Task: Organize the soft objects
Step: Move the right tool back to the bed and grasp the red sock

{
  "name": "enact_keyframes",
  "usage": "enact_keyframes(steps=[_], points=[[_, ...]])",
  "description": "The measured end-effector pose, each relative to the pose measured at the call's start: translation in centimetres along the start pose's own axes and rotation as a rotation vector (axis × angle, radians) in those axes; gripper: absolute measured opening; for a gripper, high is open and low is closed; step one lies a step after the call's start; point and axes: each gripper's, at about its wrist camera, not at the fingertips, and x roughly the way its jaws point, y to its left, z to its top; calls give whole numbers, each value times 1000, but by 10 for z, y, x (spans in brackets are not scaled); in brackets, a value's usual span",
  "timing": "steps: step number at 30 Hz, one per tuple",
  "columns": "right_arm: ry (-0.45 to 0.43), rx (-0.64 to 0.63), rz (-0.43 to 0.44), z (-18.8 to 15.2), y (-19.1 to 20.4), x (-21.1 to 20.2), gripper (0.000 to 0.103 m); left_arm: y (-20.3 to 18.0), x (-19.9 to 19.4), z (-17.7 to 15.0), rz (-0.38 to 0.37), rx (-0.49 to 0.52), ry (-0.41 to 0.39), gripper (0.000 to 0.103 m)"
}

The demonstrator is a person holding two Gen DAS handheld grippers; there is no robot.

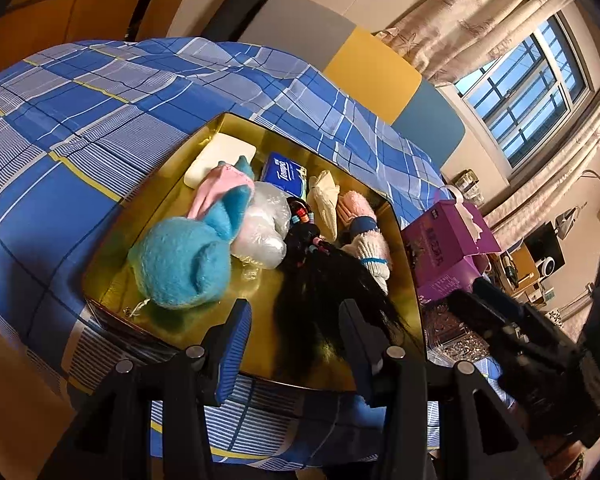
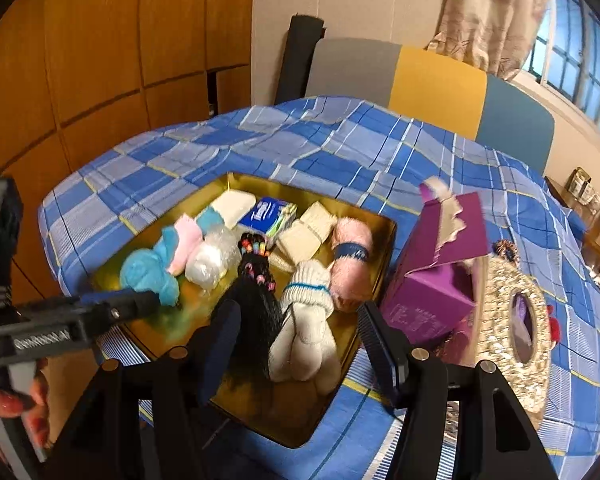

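Note:
A gold tray (image 1: 168,216) (image 2: 340,392) lies on the bed. It holds a blue plush toy (image 1: 180,264) (image 2: 148,272), a pink cloth (image 1: 216,192), a clear plastic bundle (image 1: 260,236), a tissue pack (image 1: 282,172) (image 2: 266,214), cream cloths (image 2: 304,232), pink fluffy socks (image 2: 350,256), white socks (image 2: 304,320) (image 1: 374,252) and a black beaded hairpiece (image 1: 320,300) (image 2: 256,292). My left gripper (image 1: 296,340) is open above the tray's near edge and holds nothing. My right gripper (image 2: 300,344) hangs open above the white socks and the hairpiece, clear of both.
A white block (image 1: 220,156) sits at the tray's far corner. Right of the tray stand a purple box (image 2: 440,264) (image 1: 444,248) and a sparkly tissue holder (image 2: 512,312). The blue plaid bedspread (image 2: 340,140) runs to a grey, yellow and blue headboard (image 2: 440,84). Wooden wardrobe doors (image 2: 100,60) stand on the left.

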Motion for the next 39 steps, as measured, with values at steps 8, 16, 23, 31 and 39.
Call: enact_keyframes(steps=[8,16,23,31,39], points=[[-28,50,-52,7,-26,-23,62,-15,5,-4,-14,26,21,46],[-56,151,-137,4,-75,-51,64,-40,9,-5,-21,80,37,46],[-63,261,-230,-9,-139,-73,65,-70,11,-8,-51,131,40,46],[-32,379,-319,-39,-214,-78,65,-113,11,-11,-117,217,49,46],[107,536,-398,-86,-322,-43,65,-153,15,-22,-168,300,82,48]])
